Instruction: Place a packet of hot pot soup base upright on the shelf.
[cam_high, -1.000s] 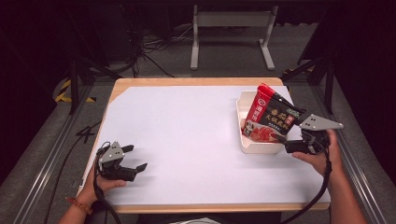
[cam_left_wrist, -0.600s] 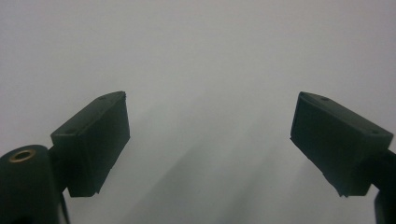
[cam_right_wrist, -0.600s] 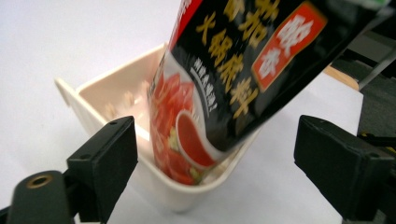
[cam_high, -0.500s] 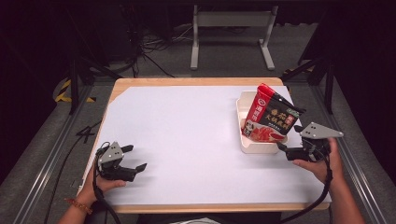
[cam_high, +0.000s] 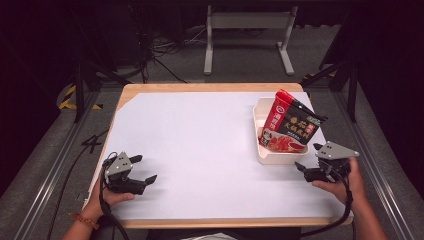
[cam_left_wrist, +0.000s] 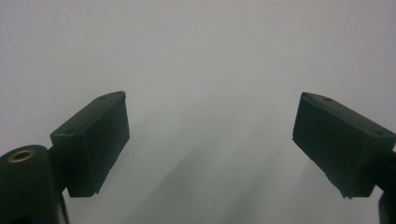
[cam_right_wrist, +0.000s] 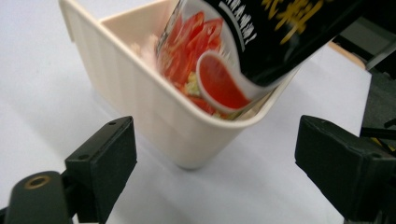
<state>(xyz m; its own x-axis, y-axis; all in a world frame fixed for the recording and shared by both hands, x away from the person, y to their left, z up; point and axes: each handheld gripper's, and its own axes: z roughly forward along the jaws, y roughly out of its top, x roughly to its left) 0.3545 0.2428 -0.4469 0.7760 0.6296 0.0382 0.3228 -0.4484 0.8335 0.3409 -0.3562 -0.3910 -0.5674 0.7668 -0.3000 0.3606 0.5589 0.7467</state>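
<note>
Bin (cam_high: 261, 150) sits on the surface (cam_high: 200, 145) near its right edge, about midway between far and near edges. Packet (cam_high: 288, 125) stands in the bin, leaning toward the right edge. Right gripper (cam_high: 306, 159) lies near the near-right corner, just before the bin's near end. Left gripper (cam_high: 143, 169) lies near the near-left corner, well apart from the bin.

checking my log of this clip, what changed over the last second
The right gripper drew back from the packet toward the near table edge, open with nothing held. The packet stayed leaning in the cream bin. The left gripper stayed open and empty at the near left of the white table.
</note>
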